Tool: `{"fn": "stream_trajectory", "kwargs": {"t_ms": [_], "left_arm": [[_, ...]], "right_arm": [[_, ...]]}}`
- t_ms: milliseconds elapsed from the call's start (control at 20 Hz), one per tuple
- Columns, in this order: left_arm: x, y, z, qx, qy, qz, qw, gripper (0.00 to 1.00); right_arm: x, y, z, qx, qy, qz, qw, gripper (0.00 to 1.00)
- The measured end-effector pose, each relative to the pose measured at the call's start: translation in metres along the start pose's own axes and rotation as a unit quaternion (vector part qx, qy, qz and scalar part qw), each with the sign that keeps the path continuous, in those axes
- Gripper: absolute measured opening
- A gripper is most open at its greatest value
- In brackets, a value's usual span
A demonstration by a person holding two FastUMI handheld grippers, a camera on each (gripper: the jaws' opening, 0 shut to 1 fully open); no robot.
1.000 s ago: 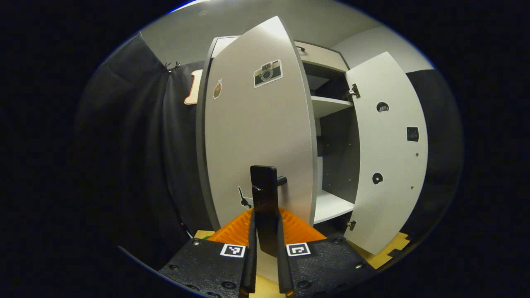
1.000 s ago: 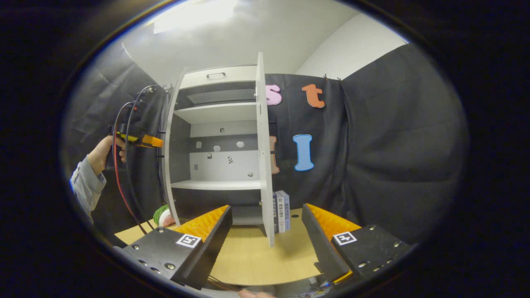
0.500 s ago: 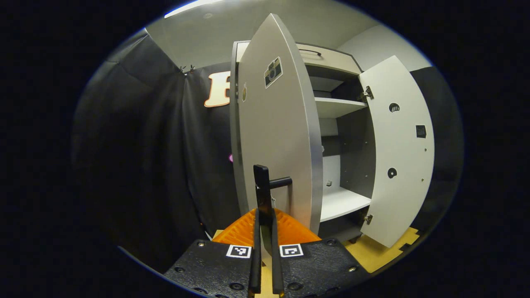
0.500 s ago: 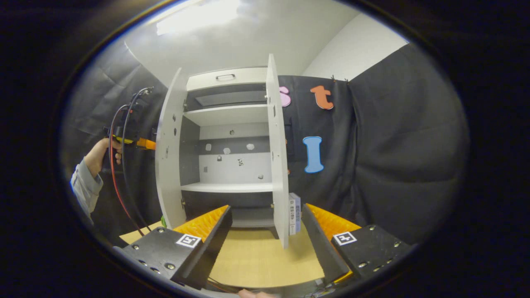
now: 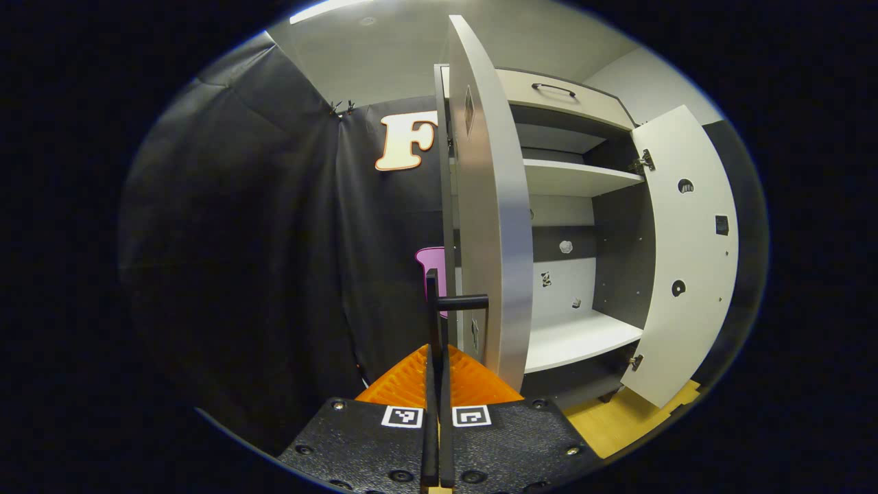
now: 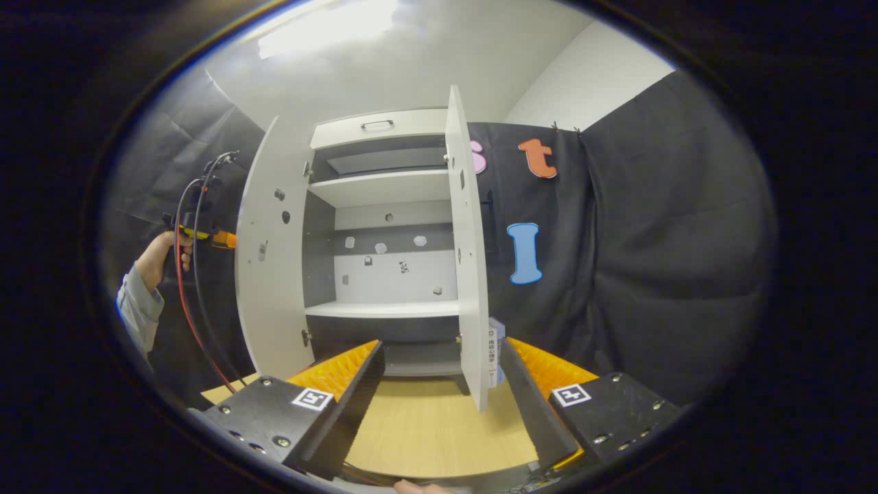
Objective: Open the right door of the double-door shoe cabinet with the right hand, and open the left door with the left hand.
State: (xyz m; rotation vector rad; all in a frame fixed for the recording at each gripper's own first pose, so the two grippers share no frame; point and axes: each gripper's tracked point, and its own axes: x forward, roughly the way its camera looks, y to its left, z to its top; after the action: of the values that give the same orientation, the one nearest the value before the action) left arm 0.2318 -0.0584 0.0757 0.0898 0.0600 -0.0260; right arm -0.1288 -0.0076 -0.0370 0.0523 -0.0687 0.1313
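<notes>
Over the last sec the left door (image 5: 490, 206) swings from roughly half open to nearly edge-on in the left gripper view, and the shelves inside the cabinet (image 6: 384, 199) come into sight — so both doors look open now and the task is, by my read, close to done. The left gripper (image 5: 437, 384) is clamped tight on the black bar handle (image 5: 433, 309) of that door, fingers pressed together on the thin bar, pointing level at the door's outer edge. In the right gripper view the person's hand (image 6: 161, 250) holds that gripper out at the far side of the door, arm extended w/ sleeve showing. The right gripper (image 6: 439, 384) hangs back over the wooden tabletop (image 6: 439, 432), fingers wide apart, holding nothing — the right door (image 6: 470, 247) stands open just ahead.
</notes>
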Motion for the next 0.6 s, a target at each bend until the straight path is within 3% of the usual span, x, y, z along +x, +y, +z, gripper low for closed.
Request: {"fn": "stream_trajectory", "kwargs": {"t_ms": [600], "left_arm": [[-0.009, -0.012, 0.0, -0.028, -0.026, -0.024, 0.999, 0.01]], "right_arm": [[0.008, 0.008, -0.005, 0.006, 0.012, 0.002, 1.0, 1.0]]}}
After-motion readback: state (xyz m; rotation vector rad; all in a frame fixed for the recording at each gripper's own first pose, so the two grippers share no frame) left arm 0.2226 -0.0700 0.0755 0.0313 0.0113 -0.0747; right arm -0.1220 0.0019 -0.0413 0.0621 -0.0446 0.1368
